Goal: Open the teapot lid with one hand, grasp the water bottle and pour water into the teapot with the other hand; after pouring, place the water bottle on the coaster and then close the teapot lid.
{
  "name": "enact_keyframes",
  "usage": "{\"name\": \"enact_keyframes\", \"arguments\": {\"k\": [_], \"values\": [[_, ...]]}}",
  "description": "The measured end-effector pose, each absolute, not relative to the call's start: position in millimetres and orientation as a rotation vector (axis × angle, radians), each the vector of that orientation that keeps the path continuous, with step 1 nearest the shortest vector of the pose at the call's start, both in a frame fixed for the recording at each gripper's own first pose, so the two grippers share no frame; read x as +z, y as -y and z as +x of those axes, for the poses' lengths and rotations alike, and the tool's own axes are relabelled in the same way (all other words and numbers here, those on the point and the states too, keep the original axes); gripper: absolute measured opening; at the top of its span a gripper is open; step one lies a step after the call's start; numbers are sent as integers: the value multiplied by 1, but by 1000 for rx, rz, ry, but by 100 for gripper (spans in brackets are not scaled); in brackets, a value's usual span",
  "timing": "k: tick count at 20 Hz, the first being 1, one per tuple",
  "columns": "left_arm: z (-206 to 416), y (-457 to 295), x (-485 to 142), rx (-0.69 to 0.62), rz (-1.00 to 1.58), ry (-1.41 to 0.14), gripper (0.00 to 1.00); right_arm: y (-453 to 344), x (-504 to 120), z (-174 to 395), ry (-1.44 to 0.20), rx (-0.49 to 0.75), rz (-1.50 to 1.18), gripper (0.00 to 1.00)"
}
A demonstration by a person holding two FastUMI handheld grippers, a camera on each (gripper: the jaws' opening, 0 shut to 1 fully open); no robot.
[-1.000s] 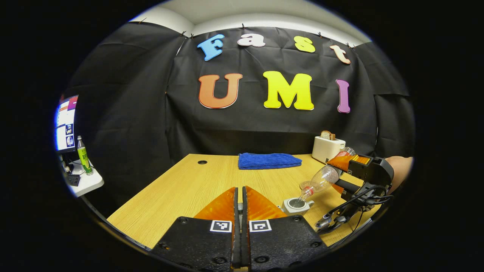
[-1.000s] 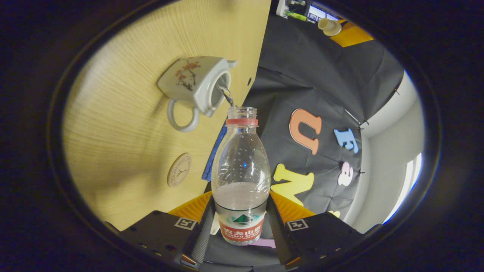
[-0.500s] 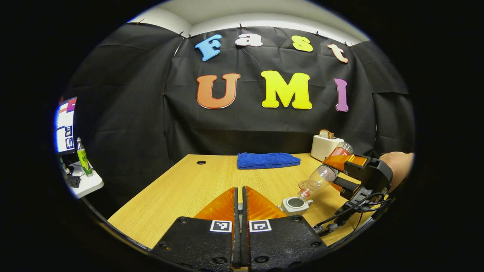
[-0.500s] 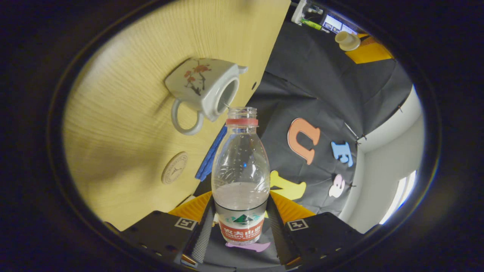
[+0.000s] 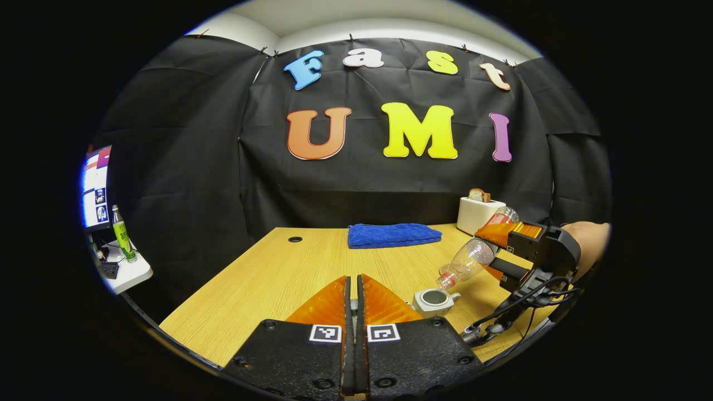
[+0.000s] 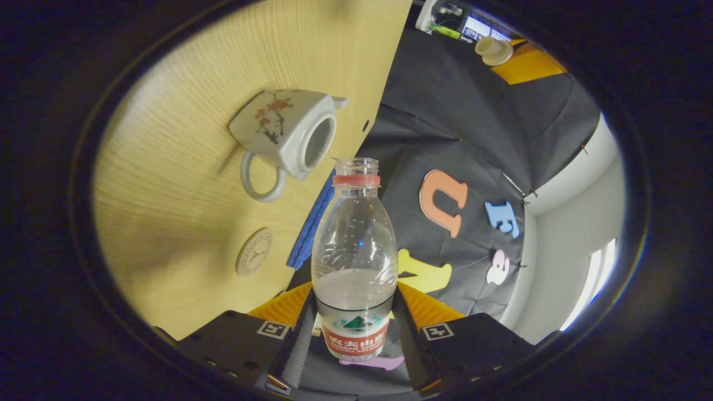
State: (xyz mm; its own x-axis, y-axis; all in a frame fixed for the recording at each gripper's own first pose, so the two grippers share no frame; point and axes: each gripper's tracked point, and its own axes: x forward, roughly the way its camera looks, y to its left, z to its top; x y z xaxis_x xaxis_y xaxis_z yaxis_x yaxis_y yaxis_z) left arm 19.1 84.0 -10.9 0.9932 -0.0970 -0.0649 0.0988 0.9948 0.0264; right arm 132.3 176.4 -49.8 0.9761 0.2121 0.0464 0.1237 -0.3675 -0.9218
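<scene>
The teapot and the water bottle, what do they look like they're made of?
Teapot: likely glazed ceramic, glossy white with a painted blossom sprig. Water bottle: thin clear plastic, see-through with glints, in the right gripper.

White teapot (image 6: 284,131) painted with red blossoms; clear bottle (image 6: 354,262) ringed red at neck; blue towel (image 5: 393,235); tan coaster (image 6: 254,251); light woodgrain counter (image 5: 262,284).

In the right gripper view, the base of the clear plastic water bottle with the red neck ring (image 6: 354,262) is hidden between the gripper's fingers. In the left gripper view, the white ceramic teapot (image 5: 434,301) is partly hidden behind that gripper's own fingers, and the person's hand (image 5: 590,242) is cut off at the picture's edge. Whether the teapot's small pale lid (image 6: 492,50) is clamped cannot be told.
</scene>
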Motion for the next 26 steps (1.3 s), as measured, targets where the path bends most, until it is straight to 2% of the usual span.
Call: {"name": "enact_keyframes", "arguments": {"k": [5,9,13,19,20,26], "values": [[19,-84,-12,-91,18,-64,3,-175,-56,136,241,127,-1874,71],[20,-85,-13,-82,11,-72,3,-175,-60,136,198,193,-1702,71],[19,-85,-12,-80,4,-69,3,-175,-53,143,122,267,-1372,71],[18,-83,-6,-97,0,-44,3,-167,-9,175,104,303,-828,73],[17,-82,-6,-99,0,-45,3,-164,-7,180,75,304,-724,71],[15,-69,-2,-103,33,-26,3,-150,-40,222,-121,307,-222,72]]}}
